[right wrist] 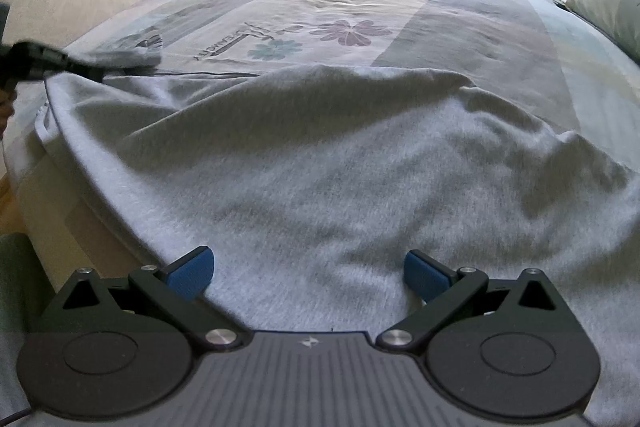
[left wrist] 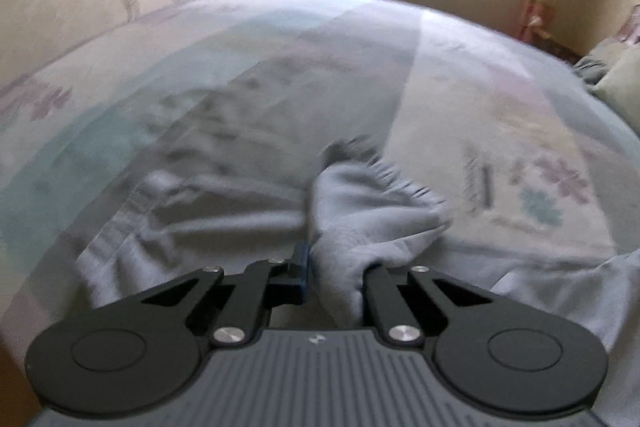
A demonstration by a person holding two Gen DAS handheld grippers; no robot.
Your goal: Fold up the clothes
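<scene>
Grey sweatshirt [right wrist: 320, 163] lies rumpled on the bed [right wrist: 460, 27]. My left tongs [left wrist: 334, 267] are pinching a bunched edge of it; right tongs [right wrist: 308, 273] spread, hovering over the body cloth. Step: first fold, I'd say. Next: carry edge across, keep tension.

My left gripper [left wrist: 332, 267] and right gripper [right wrist: 308, 275] look alike: black linkage arms swinging from round black discs at 7 and 5 o'clock, silver screws at each pivot, a grey ribbed body with a small white mark at 6 o'clock, and blue pads [right wrist: 192, 273] lining the fingers
</scene>
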